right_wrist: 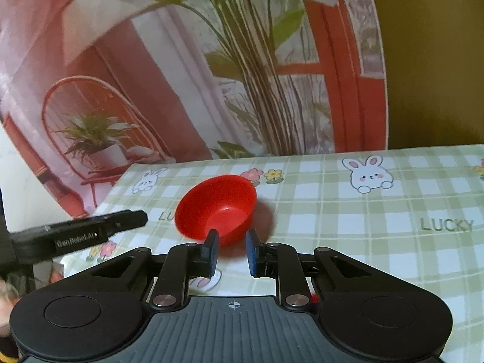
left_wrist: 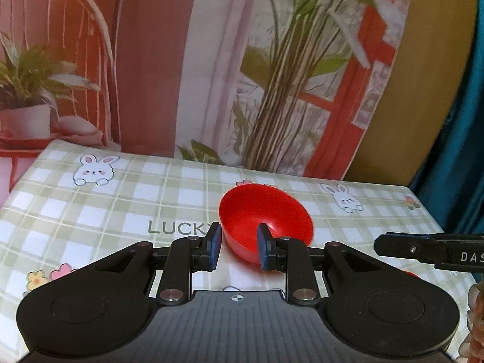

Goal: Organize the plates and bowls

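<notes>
Left wrist view: the left gripper (left_wrist: 238, 249) has its blue-padded jaws parted with a gap between them and nothing clamped, held low over the green-and-white checked tablecloth (left_wrist: 90, 211) printed with rabbits, flowers and the word LUCKY. The red bowl (left_wrist: 266, 220) lies tilted on that cloth just ahead of the fingertips, its opening turned toward the camera; the right-hand pad overlaps the bowl's near rim in the picture, but whether it touches cannot be told. The tip of the right gripper (left_wrist: 393, 245) reaches in from the right edge, apart from the bowl. In the right wrist view, the right gripper (right_wrist: 233, 252) also has its jaws apart at a moderate width, holding nothing, with the same bowl (right_wrist: 216, 208) tipped just beyond them, the left pad overlapping its lower edge. The left gripper (right_wrist: 133, 219) enters from the left side, near the bowl yet not touching it. Behind the table hangs a printed backdrop (right_wrist: 187, 75) showing a chair, potted plants and a red window frame.
</notes>
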`<act>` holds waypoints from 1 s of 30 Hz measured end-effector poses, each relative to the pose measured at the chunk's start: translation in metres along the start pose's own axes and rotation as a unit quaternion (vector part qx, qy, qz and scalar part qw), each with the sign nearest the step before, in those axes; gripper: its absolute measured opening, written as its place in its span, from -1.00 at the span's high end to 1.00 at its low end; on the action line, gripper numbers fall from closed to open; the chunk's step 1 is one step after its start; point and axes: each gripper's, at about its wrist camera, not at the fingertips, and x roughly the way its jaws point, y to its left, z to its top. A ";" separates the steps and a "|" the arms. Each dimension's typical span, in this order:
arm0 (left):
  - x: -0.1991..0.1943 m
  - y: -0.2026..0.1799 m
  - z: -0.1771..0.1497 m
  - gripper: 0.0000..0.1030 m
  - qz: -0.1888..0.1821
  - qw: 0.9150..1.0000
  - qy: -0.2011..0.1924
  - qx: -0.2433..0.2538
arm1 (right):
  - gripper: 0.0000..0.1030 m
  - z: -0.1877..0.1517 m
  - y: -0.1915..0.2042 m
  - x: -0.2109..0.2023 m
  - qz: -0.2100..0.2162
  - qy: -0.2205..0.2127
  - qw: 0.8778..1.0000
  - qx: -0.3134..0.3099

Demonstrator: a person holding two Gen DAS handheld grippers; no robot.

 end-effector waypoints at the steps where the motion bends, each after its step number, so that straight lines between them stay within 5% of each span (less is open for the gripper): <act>1: 0.008 0.001 0.001 0.49 0.001 1.000 0.003 -0.002 | 0.63 0.004 -0.001 0.008 -0.001 0.005 1.000 0.004; 18: 0.078 0.025 -0.003 0.56 -0.013 0.998 0.049 -0.028 | 0.63 0.023 -0.011 0.095 -0.007 0.072 0.997 0.025; 20: 0.078 0.024 -0.004 0.72 -0.021 0.998 0.047 -0.025 | 0.63 0.022 -0.011 0.096 -0.005 0.074 0.997 0.022; 30: 0.053 0.015 -0.002 0.72 -0.006 0.999 0.038 -0.015 | 0.80 0.020 -0.003 0.071 -0.001 0.044 0.999 0.019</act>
